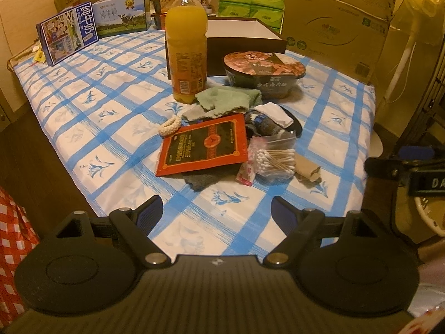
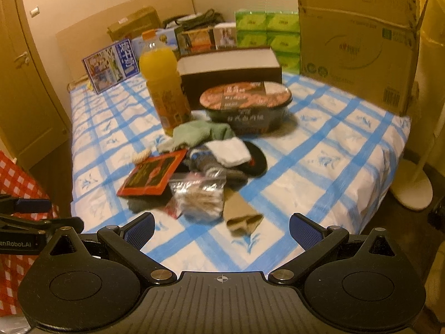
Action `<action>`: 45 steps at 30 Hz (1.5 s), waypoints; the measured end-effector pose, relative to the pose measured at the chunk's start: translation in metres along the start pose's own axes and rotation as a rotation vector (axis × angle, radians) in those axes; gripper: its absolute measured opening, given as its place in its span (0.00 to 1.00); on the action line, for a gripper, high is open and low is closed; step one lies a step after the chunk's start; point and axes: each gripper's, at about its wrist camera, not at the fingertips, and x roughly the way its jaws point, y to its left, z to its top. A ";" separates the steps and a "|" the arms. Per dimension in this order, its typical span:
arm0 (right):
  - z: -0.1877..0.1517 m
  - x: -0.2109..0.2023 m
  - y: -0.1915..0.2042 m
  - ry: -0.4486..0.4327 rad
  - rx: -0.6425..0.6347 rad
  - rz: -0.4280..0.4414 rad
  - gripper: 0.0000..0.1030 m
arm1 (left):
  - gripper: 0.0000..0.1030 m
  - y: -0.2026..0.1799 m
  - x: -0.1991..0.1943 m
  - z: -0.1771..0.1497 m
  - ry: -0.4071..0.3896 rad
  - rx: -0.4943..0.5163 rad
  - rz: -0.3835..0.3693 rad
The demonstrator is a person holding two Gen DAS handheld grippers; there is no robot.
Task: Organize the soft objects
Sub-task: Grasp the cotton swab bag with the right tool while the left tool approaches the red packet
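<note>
An open dark box (image 1: 244, 32) with a pale inside stands at the back of the tabletop (image 1: 97, 128), behind the orange juice bottle (image 1: 188, 47); what it holds cannot be seen. Just in front of it sits a sealed instant-noodle bowl (image 1: 264, 72). A clear zip bag (image 1: 274, 157) near the front of the pile holds cotton swabs.

The soft things lie heaped in the middle: a green cloth (image 1: 228, 98) touching the foot of the bottle, a white sock (image 1: 274, 114) on a dark round piece, a patterned grey-and-blue sock (image 1: 262, 125) beside it, a cream scrunchie (image 1: 170, 125) at the left edge, a dark grey cloth (image 1: 200, 179) under a red packet (image 1: 204, 144), and a tan sock (image 1: 307, 168) at the right of the swab bag.

The left tool (image 1: 217, 208) hangs over the near edge with its fingers spread wide and nothing between them, the heap ahead of it and apart. The right tool (image 2: 221, 226) is likewise spread and bare; the tan sock (image 2: 240, 218) lies just ahead, between its tips
</note>
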 end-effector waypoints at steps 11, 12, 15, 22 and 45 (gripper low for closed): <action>-0.010 0.033 -0.022 -0.043 -0.081 0.032 0.89 | 0.76 0.012 0.033 0.001 -0.011 0.029 0.059; -0.011 0.038 -0.023 -0.041 -0.091 0.037 0.89 | 0.76 0.013 0.036 0.000 -0.008 0.033 0.064; -0.013 0.050 -0.020 -0.052 -0.148 0.057 0.87 | 0.76 0.014 0.045 0.000 -0.005 0.043 0.075; -0.012 0.081 0.002 -0.063 -0.329 0.132 0.80 | 0.76 0.021 0.066 0.000 0.012 0.040 0.079; -0.003 0.173 0.029 0.006 -0.627 0.206 0.70 | 0.76 0.043 0.123 0.017 0.082 0.029 0.077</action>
